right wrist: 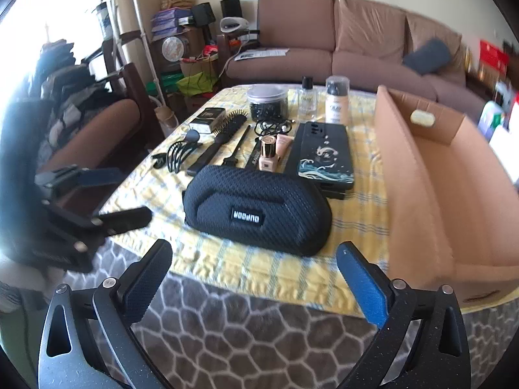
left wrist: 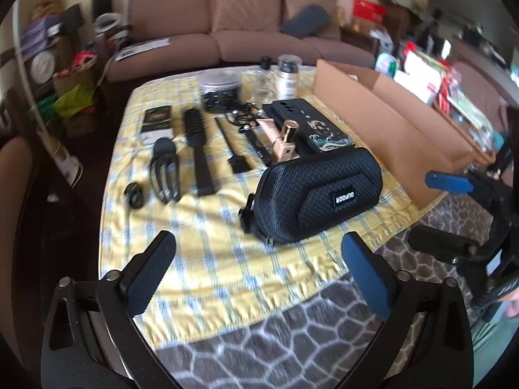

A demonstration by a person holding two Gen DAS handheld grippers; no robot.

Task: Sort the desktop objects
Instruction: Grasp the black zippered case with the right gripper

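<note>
Black mesh-textured zip case point(right wrist: 256, 212): white label reads "OUPOOR", seen upside down in both views. Cream pump bottle with clear cap point(right wrist: 336, 102) and small clear glass bottle with black cap point(right wrist: 306, 100): lettering too blurred to confirm. Other print illegible.

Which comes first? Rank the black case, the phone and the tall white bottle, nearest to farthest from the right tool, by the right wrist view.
1. Black case, straight ahead of the right tool, at the cloth's near edge.
2. Phone, behind the case, slightly right.
3. White bottle, at the far edge, by the clear bottle.
</note>
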